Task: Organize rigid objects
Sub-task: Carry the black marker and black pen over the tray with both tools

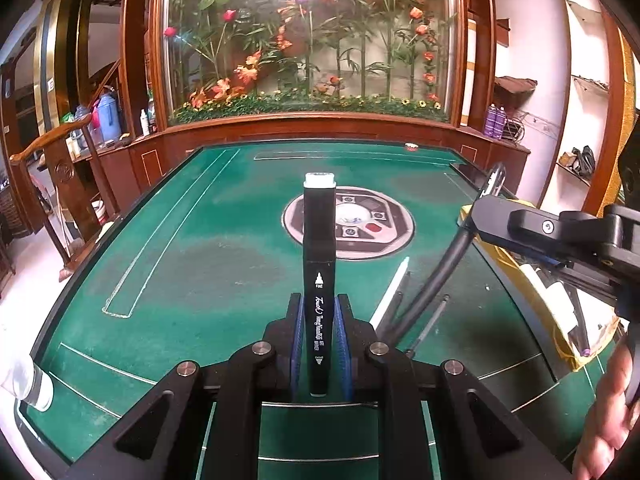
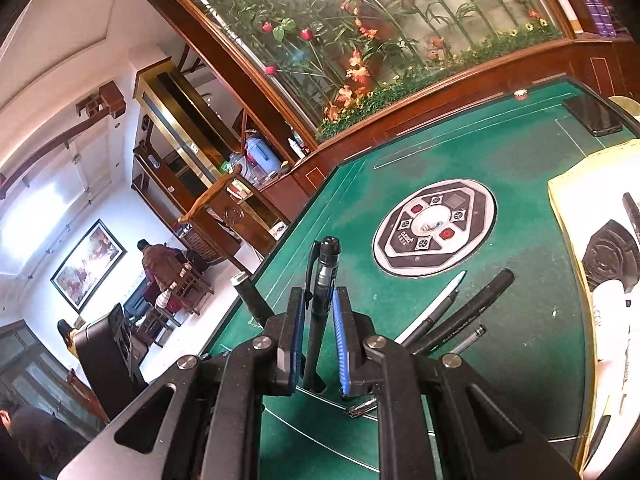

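In the left wrist view my left gripper point(image 1: 319, 320) is shut on a black art marker point(image 1: 319, 240) with a white end, which sticks out forward over the green table point(image 1: 180, 240). My right gripper point(image 2: 319, 320) is shut on a black clip pen point(image 2: 325, 276). That gripper point(image 1: 478, 220) and its pen point(image 1: 444, 276) also show at the right of the left wrist view. The marker's white tip point(image 2: 240, 279) peeks in left of the right gripper. On the felt lie a white pen point(image 2: 438, 302), a long black marker point(image 2: 468, 308) and a clear pen point(image 2: 470, 337).
A yellow tray point(image 2: 560, 200) holding pens and dark items sits at the table's right side. The round control panel point(image 2: 434, 226) marks the table's middle. A dark phone point(image 2: 592, 114) lies at the far right corner. A small metal clip point(image 2: 360, 408) rests near the front.
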### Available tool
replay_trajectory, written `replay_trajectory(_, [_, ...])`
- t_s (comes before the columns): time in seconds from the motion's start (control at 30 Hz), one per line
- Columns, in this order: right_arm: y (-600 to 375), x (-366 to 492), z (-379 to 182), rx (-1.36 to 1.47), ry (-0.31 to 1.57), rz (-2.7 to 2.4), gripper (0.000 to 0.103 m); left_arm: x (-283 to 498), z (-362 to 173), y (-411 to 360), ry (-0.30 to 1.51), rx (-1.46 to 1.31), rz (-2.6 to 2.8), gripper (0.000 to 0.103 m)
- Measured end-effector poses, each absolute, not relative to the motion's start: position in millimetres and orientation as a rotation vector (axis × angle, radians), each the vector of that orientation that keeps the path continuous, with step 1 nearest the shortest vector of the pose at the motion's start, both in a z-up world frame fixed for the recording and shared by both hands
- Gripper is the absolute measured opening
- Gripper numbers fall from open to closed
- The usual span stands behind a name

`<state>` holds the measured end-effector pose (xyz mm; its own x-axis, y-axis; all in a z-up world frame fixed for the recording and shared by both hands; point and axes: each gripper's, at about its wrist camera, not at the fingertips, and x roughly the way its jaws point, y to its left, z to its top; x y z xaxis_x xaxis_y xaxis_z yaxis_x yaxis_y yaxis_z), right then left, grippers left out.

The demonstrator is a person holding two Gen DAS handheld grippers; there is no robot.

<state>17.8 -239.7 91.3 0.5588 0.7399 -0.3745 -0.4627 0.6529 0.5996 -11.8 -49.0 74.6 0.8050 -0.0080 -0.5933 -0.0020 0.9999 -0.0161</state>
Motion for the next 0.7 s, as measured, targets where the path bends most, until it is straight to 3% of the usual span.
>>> replay_trajectory(0.7, [-333,-3,99,0.571,0.575,0.631,0.014,-21,84,-112,0.646,0.048,-0.127,0.015])
